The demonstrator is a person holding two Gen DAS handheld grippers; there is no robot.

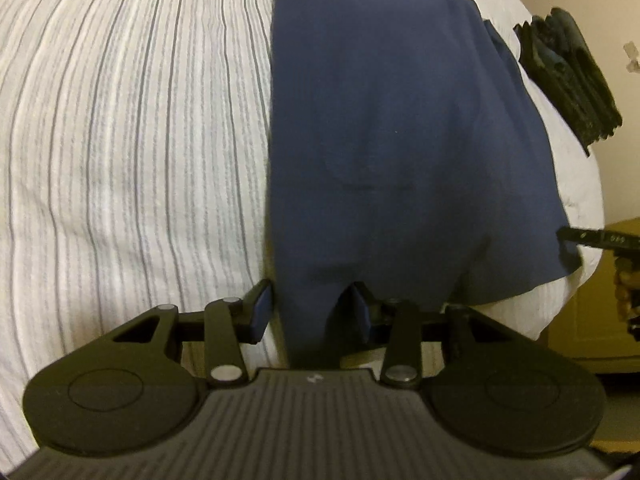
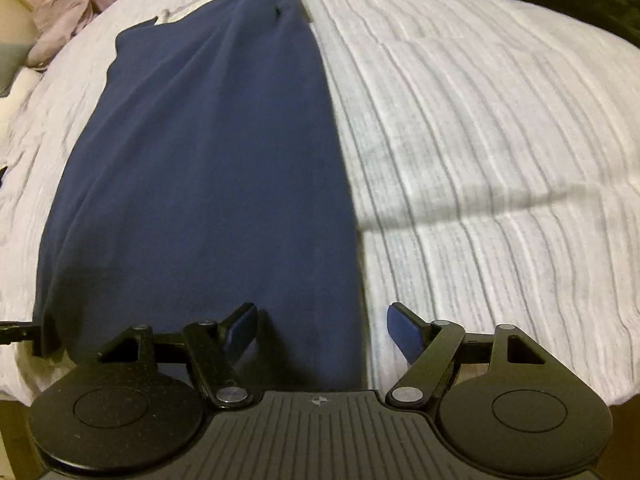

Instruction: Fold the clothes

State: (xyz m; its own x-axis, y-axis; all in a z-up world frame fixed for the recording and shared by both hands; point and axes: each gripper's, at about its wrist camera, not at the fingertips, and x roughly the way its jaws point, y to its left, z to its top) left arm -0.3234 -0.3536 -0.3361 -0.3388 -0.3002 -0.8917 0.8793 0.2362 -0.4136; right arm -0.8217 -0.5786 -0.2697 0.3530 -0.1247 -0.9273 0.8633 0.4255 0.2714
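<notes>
Pinching a bunched fold at the near hem of the navy garment (image 1: 400, 120), the left gripper (image 1: 310, 312) sits at the bed's (image 1: 120, 120) edge, while the right gripper (image 2: 322, 330) hangs spread, straddling the same garment's right edge, which stretches ahead.

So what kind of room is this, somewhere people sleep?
Most likely a bedroom. A navy garment lies spread over a padded surface with a striped white cover, which looks like a made bed, with pinkish clothes heaped at its far corner. A plain wall and yellowish furniture stand beside it.
</notes>
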